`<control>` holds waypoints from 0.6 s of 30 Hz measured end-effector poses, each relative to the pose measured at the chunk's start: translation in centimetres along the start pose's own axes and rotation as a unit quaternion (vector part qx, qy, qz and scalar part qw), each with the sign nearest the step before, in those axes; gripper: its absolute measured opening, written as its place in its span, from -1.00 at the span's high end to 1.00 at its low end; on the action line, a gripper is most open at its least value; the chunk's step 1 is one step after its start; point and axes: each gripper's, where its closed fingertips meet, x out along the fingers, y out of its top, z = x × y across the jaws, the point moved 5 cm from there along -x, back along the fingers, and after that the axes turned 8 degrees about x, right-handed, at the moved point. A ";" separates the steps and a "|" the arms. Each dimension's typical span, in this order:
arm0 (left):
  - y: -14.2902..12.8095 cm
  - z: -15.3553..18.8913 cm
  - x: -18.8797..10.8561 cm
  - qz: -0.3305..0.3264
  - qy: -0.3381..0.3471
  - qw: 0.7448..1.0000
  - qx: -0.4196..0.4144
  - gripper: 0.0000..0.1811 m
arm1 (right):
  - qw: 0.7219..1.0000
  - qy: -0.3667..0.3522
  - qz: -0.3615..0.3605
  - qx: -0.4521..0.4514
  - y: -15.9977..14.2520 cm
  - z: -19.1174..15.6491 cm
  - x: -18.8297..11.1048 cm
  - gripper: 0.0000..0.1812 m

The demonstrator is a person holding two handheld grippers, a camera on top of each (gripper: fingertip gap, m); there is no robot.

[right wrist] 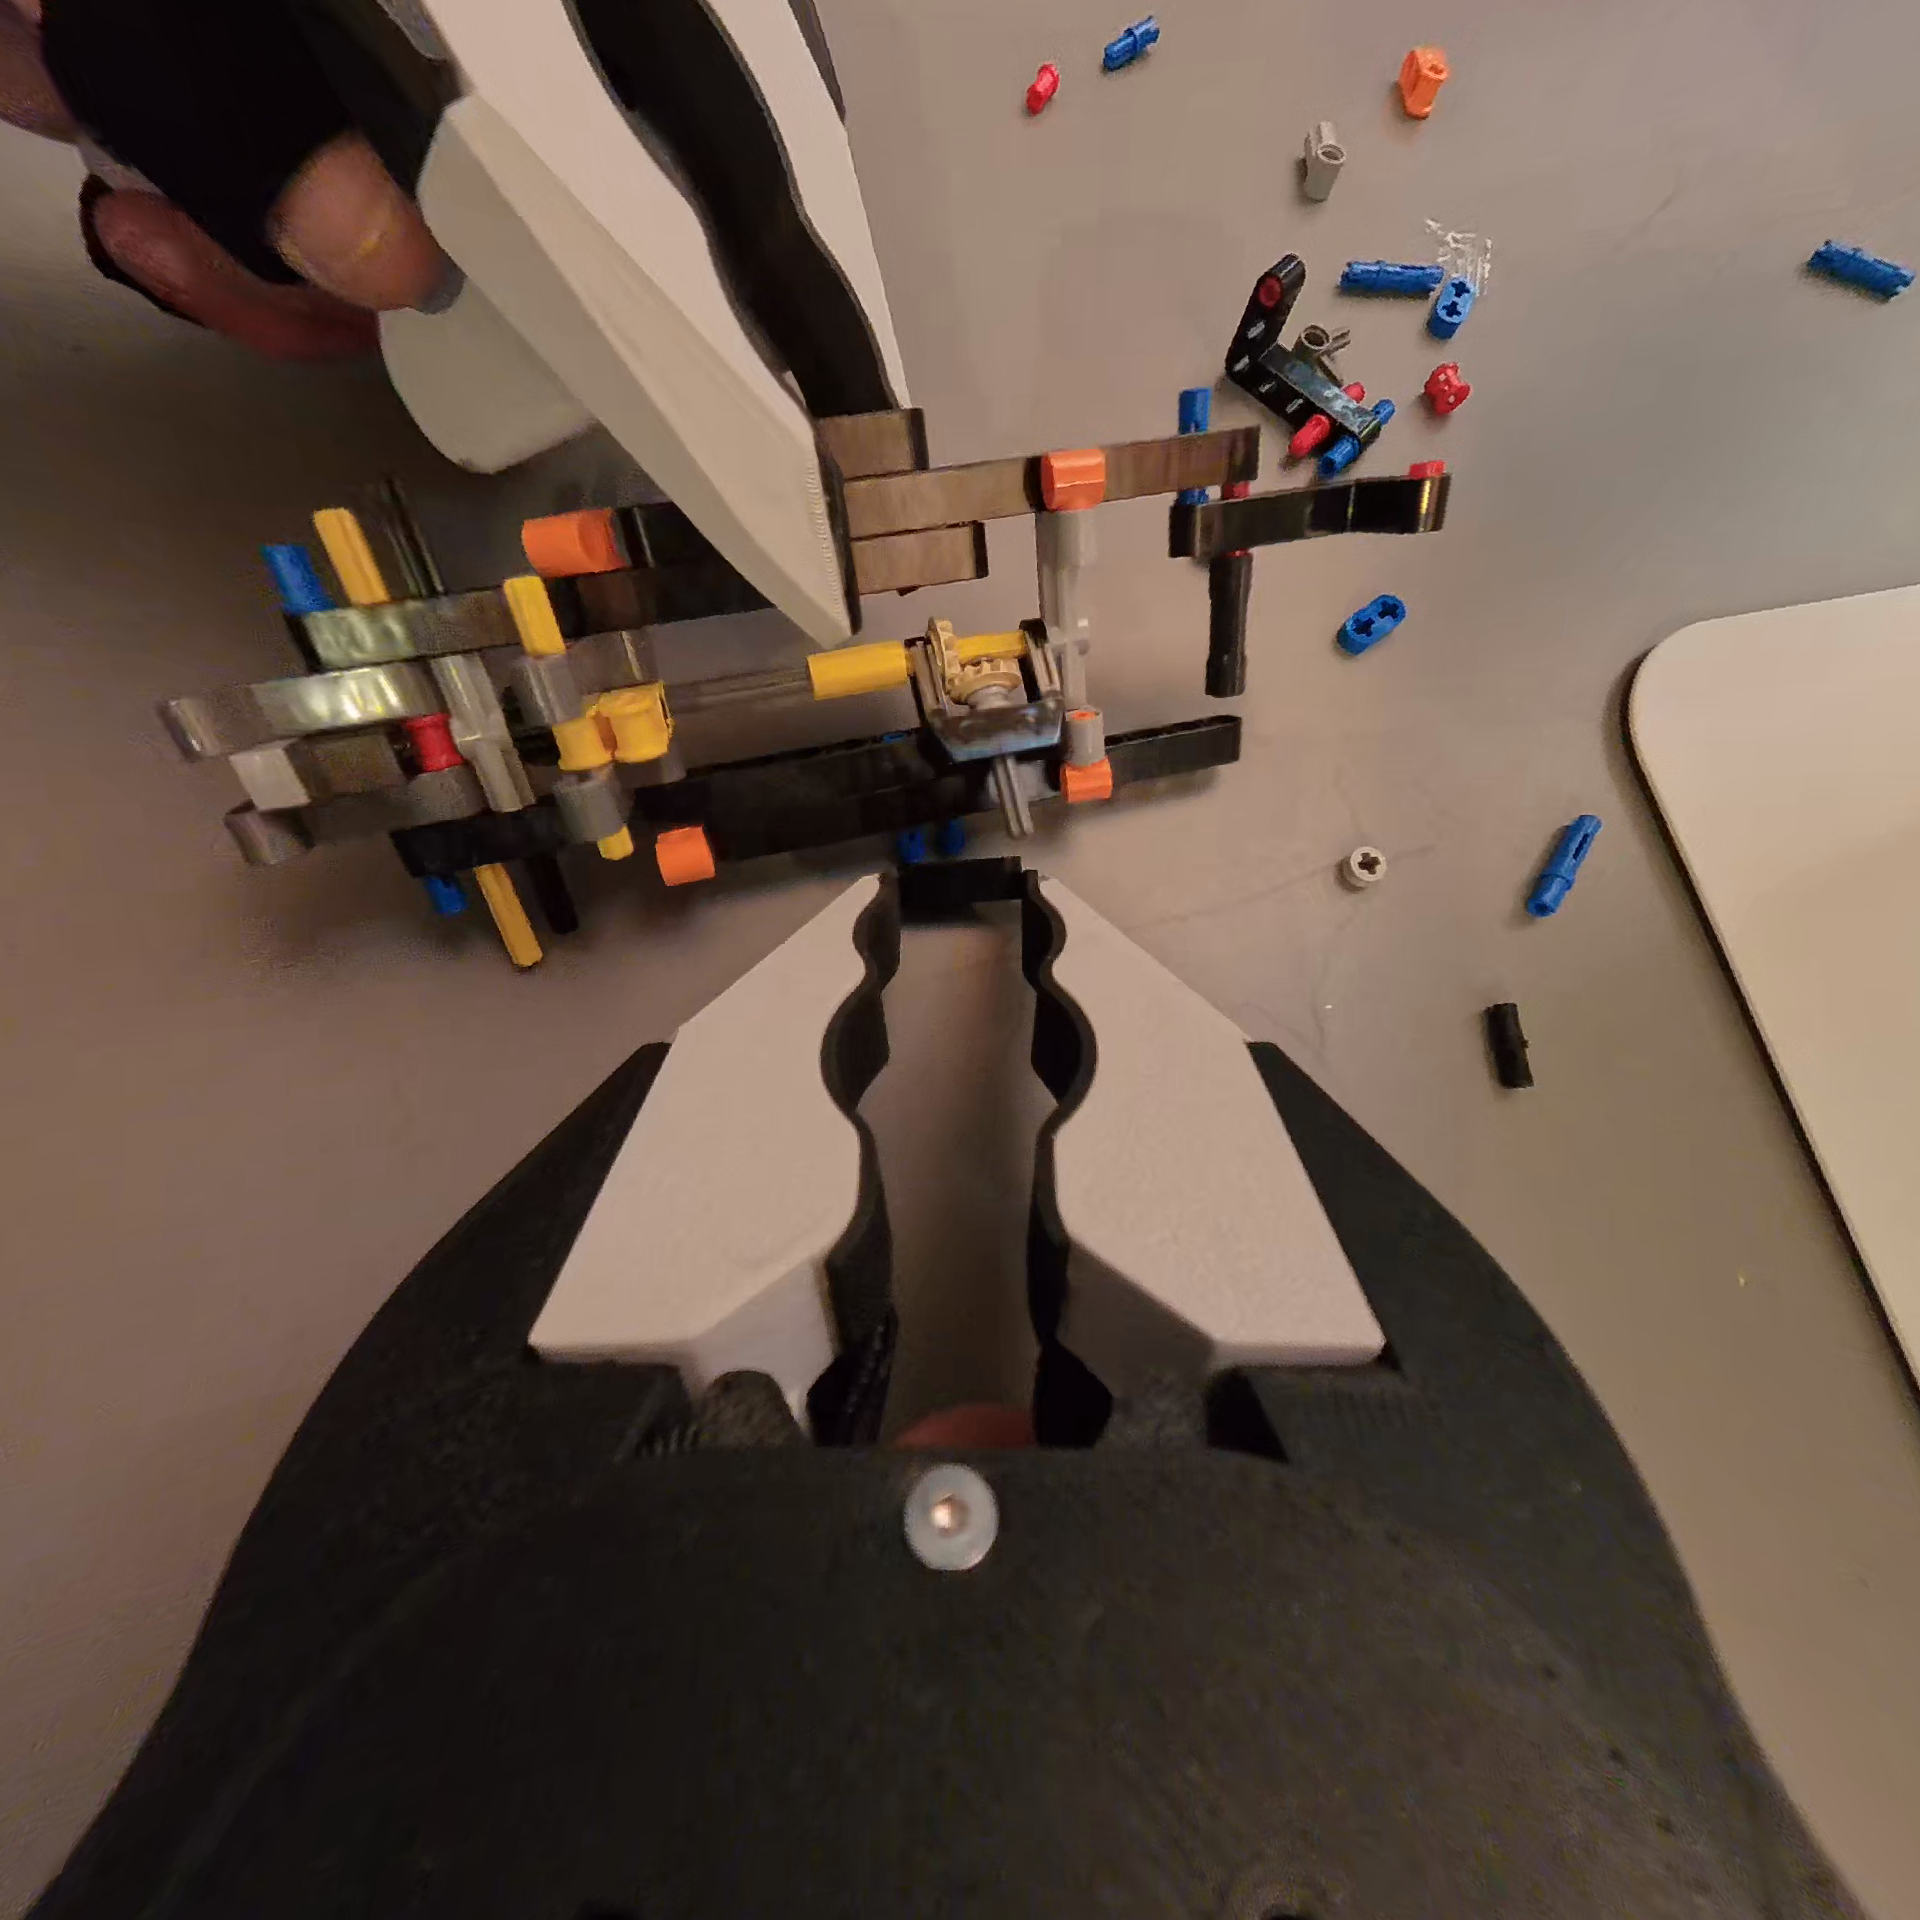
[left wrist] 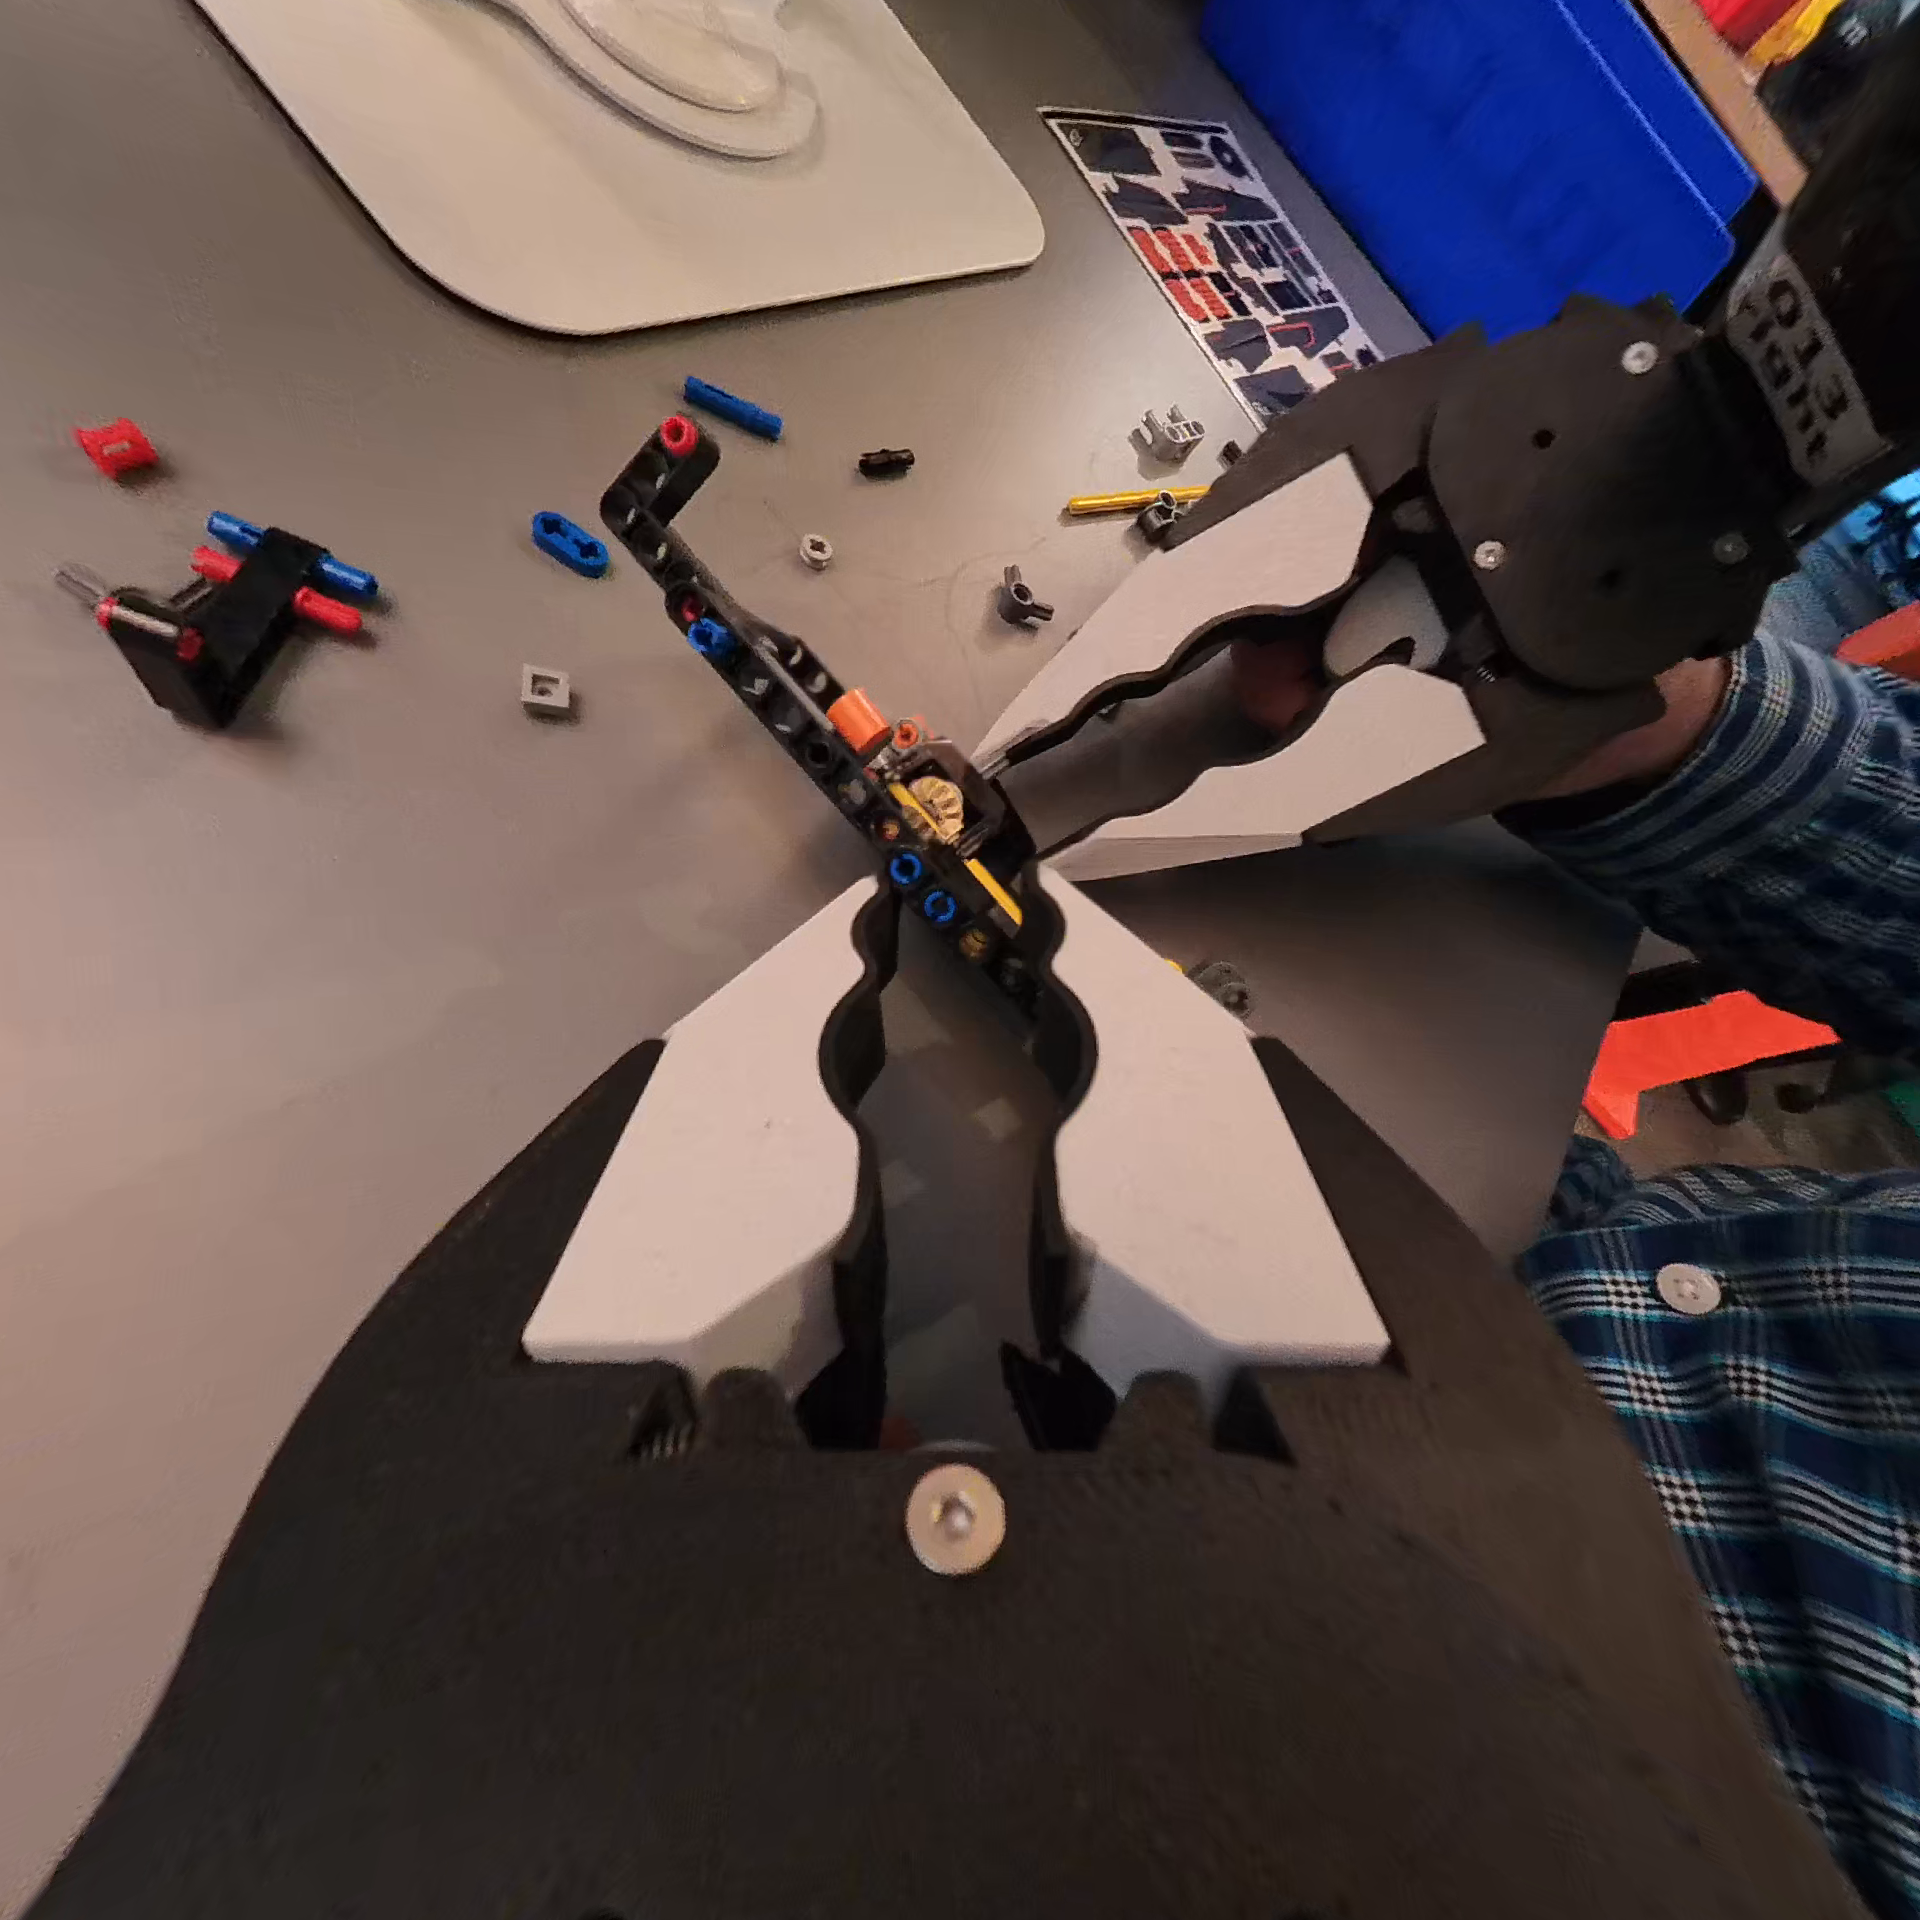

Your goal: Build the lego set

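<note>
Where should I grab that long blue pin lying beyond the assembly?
Probably across its middle, from straight above: the long blue pin lies flat on the table with clear space along both long sides. Left gripper and right gripper are both shut on the lego assembly.

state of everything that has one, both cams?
left tool: shut on chassis
right tool: shut on a black beam at chassis edge
chassis: part-built, held off table by both tools
small black subassembly: lying on table, untouched
sticker sheet: flat on table
loose pins: scattered on table
</note>
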 end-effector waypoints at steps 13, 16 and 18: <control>-0.2 -0.5 -0.2 0.023 -0.024 0.999 -0.036 0.83 | 1.000 0.028 0.000 -0.008 0.1 -0.4 -0.1 0.77; 0.0 -0.6 -0.4 0.026 -0.023 0.999 -0.035 0.83 | 0.999 0.032 0.008 0.001 0.1 -0.2 -0.4 0.77; 0.0 -0.6 -0.4 0.027 -0.022 0.999 -0.036 0.84 | 0.999 0.035 0.014 0.006 0.2 -0.1 -0.5 0.77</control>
